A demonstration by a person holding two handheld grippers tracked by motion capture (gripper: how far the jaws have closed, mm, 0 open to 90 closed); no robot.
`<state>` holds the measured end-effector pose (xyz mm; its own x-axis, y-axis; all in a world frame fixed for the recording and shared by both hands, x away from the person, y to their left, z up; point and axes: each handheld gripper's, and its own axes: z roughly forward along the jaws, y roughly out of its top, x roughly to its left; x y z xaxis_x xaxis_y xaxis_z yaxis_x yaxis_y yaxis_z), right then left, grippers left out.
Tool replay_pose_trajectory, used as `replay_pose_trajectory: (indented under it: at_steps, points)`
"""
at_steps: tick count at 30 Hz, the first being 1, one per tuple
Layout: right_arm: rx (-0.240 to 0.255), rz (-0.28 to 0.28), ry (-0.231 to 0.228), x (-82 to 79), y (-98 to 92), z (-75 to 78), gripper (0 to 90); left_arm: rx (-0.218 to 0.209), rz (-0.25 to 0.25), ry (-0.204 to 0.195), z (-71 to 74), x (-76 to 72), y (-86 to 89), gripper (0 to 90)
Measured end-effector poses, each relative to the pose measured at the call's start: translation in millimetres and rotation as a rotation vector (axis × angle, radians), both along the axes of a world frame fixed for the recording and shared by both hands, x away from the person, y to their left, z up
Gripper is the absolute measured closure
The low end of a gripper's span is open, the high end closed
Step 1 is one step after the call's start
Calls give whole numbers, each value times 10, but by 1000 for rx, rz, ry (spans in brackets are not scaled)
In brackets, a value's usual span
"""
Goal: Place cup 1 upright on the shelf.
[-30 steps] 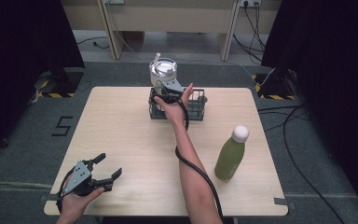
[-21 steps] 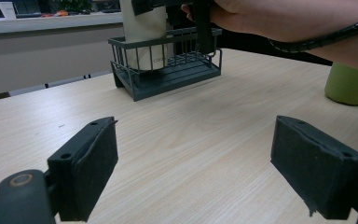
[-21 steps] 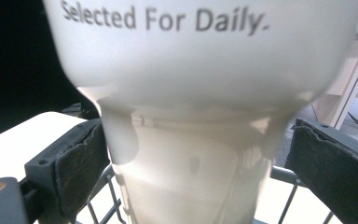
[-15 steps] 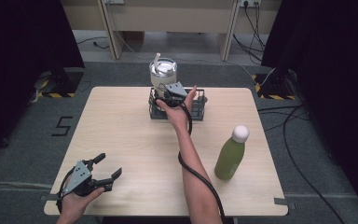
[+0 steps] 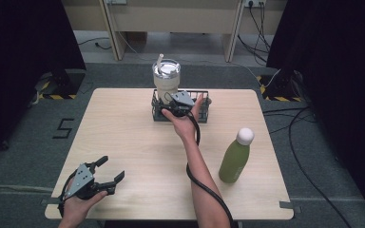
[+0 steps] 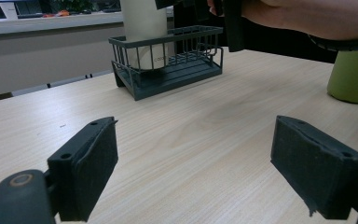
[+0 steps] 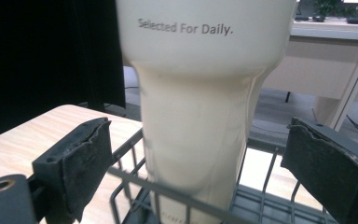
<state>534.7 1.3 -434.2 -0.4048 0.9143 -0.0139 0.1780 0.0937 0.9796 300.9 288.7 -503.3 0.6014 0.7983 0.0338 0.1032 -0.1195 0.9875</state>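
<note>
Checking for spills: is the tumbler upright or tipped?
Upright. The tumbler stands straight in the left end of the basket, lid and straw on top; the right gripper view shows its sides vertical.

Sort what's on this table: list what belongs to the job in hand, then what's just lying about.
In the job:
- cream tumbler, standing in the basket
- wire basket
- right gripper, jaws open either side of the tumbler, just been closing

Lying about:
- green bottle
- left gripper, open, idle

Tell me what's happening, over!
Right gripper open, jaws closing, facing the tumbler in the basket. Left gripper open, idle near table edge. Nothing in the way.
</note>
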Motion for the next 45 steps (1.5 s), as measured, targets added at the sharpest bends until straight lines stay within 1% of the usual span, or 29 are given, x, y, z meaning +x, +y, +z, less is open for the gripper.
replay_pose_trajectory:
  at_steps: [5,13,18,22,25,28,30,32,45]
  points:
    - [6,17,5,-132,-17,-13,86,2,-1,0,1,-1,-4,141]
    - [12,35,-9,-334,-45,12,91,9,0,2,1,0,-8,141]
    - [23,38,-9,-454,-69,39,95,10,0,2,1,-2,-14,141]
    - [14,39,-10,-539,-100,22,97,10,0,2,0,-2,-17,141]
    - [22,36,-3,-587,-124,13,99,10,0,1,-1,-2,-17,141]
    - [17,38,-8,-631,-131,12,102,11,1,2,-2,-1,-15,141]
    - [4,37,-18,-669,-131,19,104,11,1,2,-3,0,-15,141]
    - [8,40,-29,-722,-139,29,105,11,1,2,-4,1,-16,141]
    - [11,57,-44,-996,-170,60,108,11,0,2,-7,-1,-24,141]
